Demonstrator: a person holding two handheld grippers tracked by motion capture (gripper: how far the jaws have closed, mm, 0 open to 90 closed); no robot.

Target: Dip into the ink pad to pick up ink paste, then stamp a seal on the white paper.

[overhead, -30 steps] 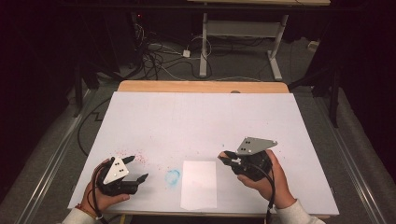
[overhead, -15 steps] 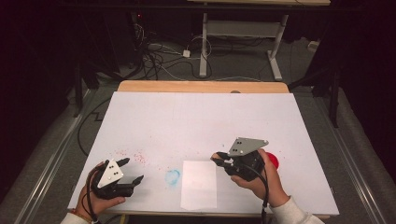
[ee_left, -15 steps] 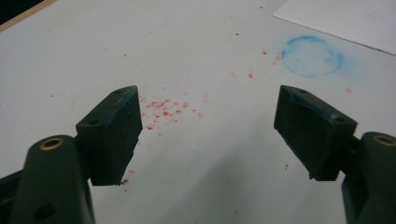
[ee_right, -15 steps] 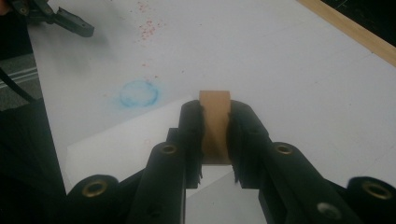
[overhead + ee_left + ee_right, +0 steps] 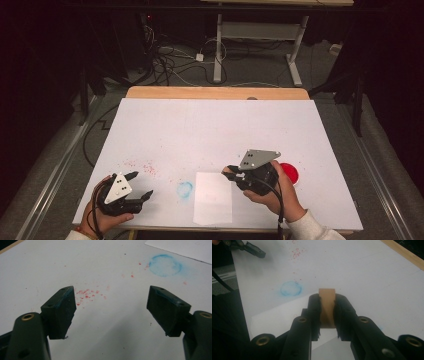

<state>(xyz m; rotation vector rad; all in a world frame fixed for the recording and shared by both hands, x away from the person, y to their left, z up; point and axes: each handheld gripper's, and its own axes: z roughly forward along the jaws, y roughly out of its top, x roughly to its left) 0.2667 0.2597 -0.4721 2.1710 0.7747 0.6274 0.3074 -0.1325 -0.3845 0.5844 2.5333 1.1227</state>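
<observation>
- right gripper view: i see my right gripper clamped on a tan wooden block, over the near right of the white table, by the paper sheet.
- my left gripper stands apart, nothing between, over red specks near left.

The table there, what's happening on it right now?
A person works at a white table with two tools. The right hand-held gripper is shut on a small tan block, held over a sheet of paper. The left hand-held gripper hangs open over red specks, beside a blue ring stain.
</observation>
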